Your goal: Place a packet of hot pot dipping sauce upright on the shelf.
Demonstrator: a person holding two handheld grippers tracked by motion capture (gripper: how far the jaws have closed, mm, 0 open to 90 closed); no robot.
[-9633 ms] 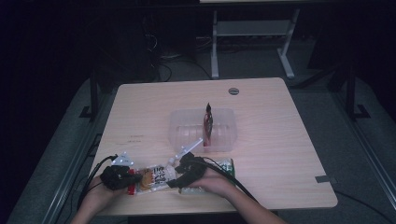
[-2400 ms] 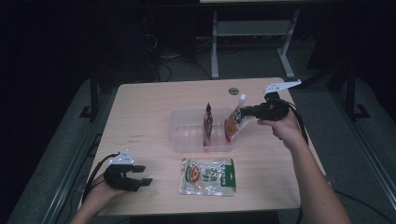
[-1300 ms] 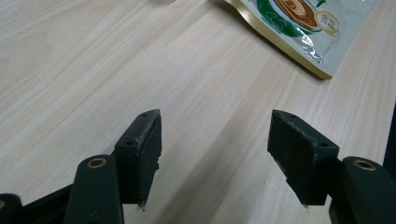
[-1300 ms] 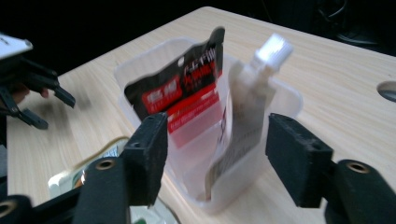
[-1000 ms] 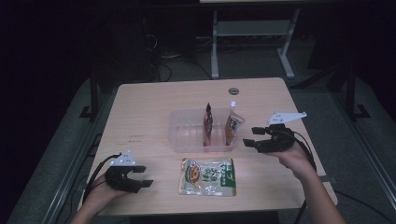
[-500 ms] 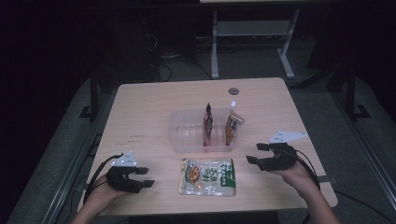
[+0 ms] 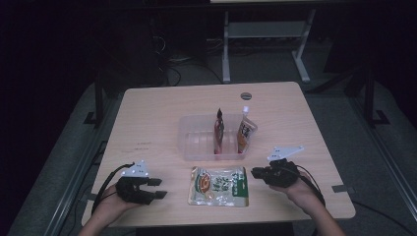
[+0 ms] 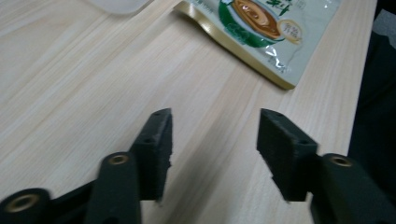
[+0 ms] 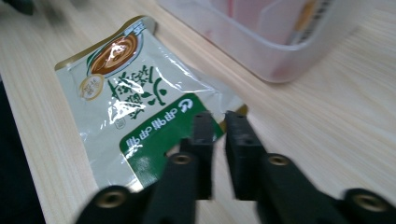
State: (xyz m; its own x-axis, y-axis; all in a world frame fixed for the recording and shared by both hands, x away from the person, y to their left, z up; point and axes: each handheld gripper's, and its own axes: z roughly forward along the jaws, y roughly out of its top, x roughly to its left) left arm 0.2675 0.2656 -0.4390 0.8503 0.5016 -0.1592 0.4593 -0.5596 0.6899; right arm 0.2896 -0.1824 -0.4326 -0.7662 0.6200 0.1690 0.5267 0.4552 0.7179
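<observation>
A green-and-white soup pouch [image 7: 219, 186] lies flat near the table's front edge. Behind it, a clear plastic container [image 7: 196, 140] holds a red pouch [image 7: 219, 132] and a spouted orange pouch [image 7: 246, 132], both upright. My left gripper [image 7: 160, 189] rests left of the flat pouch. Its jaws are open with bare wood between them and have just been closing [image 8: 212, 126]. My right gripper [image 7: 255, 172] sits just right of the flat pouch, pointing at its green end [image 9: 154, 140]. Its jaws have just closed, and nothing is between them [image 9: 219, 119].
The wooden table [image 7: 147, 113] has a round grommet [image 7: 246, 96] at the back and a strip of tape [image 7: 339, 188] at the right edge. A white metal frame [image 7: 265, 34] stands on the dark floor beyond. The container's near wall [image 9: 280, 51] is close ahead of my right gripper.
My right hand has come down and back from beside the container to the right of the flat pouch, and its jaws have closed. The left jaws have narrowed.
</observation>
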